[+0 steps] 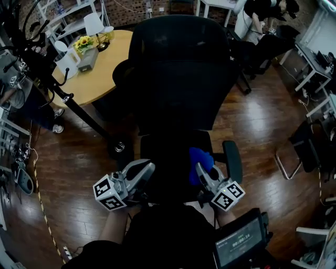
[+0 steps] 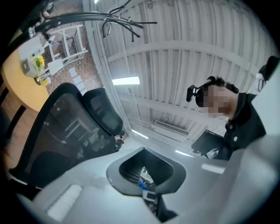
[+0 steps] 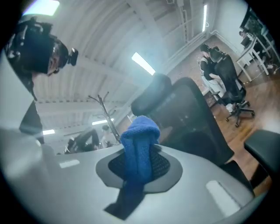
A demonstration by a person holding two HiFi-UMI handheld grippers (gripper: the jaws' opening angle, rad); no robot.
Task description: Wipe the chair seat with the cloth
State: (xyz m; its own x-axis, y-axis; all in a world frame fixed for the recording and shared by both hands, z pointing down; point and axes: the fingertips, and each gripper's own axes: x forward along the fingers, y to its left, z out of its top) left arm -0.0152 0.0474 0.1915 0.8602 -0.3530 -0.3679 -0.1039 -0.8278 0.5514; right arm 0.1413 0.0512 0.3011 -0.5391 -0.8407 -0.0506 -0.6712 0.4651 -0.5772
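A black office chair (image 1: 176, 73) with a mesh back stands straight in front of me; its dark seat (image 1: 170, 152) lies just beyond both grippers. My right gripper (image 1: 201, 169) is shut on a blue cloth (image 1: 198, 157), held over the seat's right front part. In the right gripper view the cloth (image 3: 140, 144) bulges up from between the jaws of that gripper (image 3: 138, 168), with the chair back (image 3: 192, 118) behind it. My left gripper (image 1: 142, 169) hovers at the seat's left front, jaws together with nothing in them. The left gripper view points upward past the chair back (image 2: 65, 127).
The chair's right armrest (image 1: 232, 160) sits next to the right gripper. A round wooden table (image 1: 100, 68) with flowers and a lamp stands at back left, a black stand pole (image 1: 79, 110) leaning beside it. A seated person (image 1: 257, 16) is far back right. A small screen (image 1: 240, 246) hangs near my body.
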